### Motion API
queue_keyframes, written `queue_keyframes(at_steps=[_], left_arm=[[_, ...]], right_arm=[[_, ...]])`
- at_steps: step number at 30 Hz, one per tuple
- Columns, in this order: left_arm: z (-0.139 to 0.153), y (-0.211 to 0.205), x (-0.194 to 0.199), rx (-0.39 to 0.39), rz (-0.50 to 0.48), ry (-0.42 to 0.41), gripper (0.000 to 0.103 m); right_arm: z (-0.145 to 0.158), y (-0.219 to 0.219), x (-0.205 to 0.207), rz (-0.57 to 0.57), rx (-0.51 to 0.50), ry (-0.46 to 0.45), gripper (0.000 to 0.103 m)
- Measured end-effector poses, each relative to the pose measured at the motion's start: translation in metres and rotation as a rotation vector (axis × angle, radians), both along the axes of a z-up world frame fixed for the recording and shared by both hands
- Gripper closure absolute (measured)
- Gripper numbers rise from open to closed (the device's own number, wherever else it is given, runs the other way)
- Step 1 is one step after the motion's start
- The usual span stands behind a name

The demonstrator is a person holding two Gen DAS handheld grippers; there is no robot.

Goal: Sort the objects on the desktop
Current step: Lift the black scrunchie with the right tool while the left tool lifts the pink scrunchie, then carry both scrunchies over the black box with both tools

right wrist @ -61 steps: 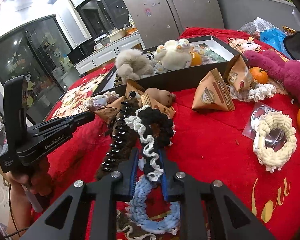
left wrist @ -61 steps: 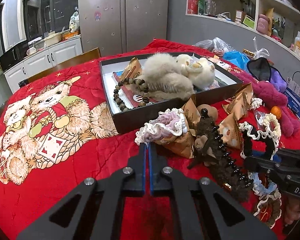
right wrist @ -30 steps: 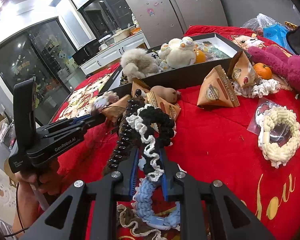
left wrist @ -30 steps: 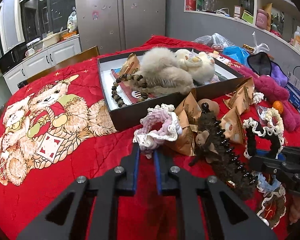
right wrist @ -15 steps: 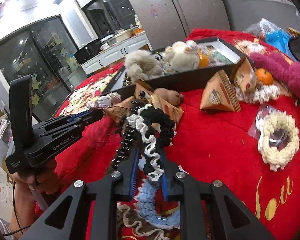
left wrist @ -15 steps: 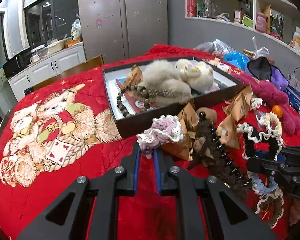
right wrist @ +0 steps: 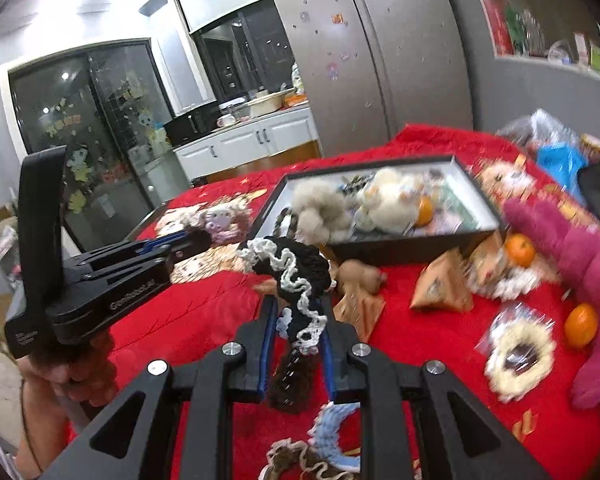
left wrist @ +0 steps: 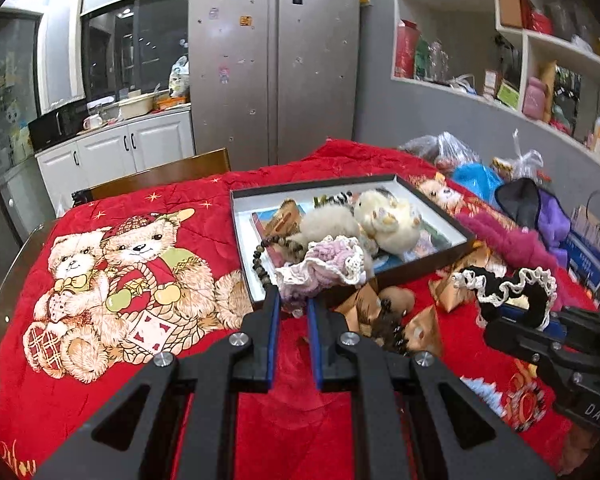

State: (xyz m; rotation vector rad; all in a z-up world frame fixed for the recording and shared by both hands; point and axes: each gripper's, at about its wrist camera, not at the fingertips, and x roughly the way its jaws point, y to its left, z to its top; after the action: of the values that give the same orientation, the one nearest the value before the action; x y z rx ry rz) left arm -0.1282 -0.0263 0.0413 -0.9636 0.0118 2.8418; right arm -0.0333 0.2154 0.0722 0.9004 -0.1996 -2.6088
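Note:
My left gripper point(left wrist: 293, 304) is shut on a pink and white lace scrunchie point(left wrist: 324, 266) and holds it raised in front of the black box point(left wrist: 432, 262), which holds plush toys, beads and packets. My right gripper point(right wrist: 296, 312) is shut on a black scrunchie with white lace trim point(right wrist: 296, 276), lifted above the red blanket; it also shows in the left wrist view point(left wrist: 508, 292). The left gripper appears at the left of the right wrist view point(right wrist: 188, 240).
On the red blanket lie brown triangular packets point(right wrist: 440, 288), a brown claw hair clip point(right wrist: 288, 376), a blue scrunchie point(right wrist: 332, 428), a cream scrunchie in plastic point(right wrist: 520, 356), oranges point(right wrist: 580, 324) and a magenta plush point(right wrist: 572, 252). A wooden chair point(left wrist: 160, 178) stands behind the table.
Both grippers have risen with their scrunchies. The left one closed on the pink scrunchie and lifted it off the packets; the black scrunchie now hangs clear of the blanket.

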Motion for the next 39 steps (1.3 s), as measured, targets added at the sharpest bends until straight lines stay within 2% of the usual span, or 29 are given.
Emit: queue_keyframes(at_steps=[7,11,19,26,33,36,39], left_arm=[[0.017,0.005,-0.006,-0.005,0.017,0.008,0.090],[0.022,0.010,-0.013,-0.004,0.024,0.024,0.090],[0.028,0.012,-0.053,0.023,0.036,-0.014,0.090],[0.028,0.014,-0.102,0.018,0.039,-0.053,0.090],[0.014,0.025,-0.149,0.007,0.046,-0.089,0.090],[0.003,0.023,-0.161,0.053,0.048,-0.088,0.090],[-0.007,0.025,-0.172,0.006,0.047,-0.098,0.090]], right_arm=[[0.022,-0.002,-0.007,-0.003,0.004,0.036,0.083],[0.032,0.003,-0.013,-0.001,-0.030,0.040,0.083],[0.051,0.019,-0.033,-0.059,-0.040,0.058,0.083],[0.065,0.034,-0.070,-0.110,0.044,0.061,0.083],[0.065,0.046,-0.133,-0.123,0.095,0.025,0.083],[0.061,0.051,-0.157,-0.141,0.097,0.024,0.083],[0.055,0.053,-0.175,-0.151,0.109,0.020,0.083]])
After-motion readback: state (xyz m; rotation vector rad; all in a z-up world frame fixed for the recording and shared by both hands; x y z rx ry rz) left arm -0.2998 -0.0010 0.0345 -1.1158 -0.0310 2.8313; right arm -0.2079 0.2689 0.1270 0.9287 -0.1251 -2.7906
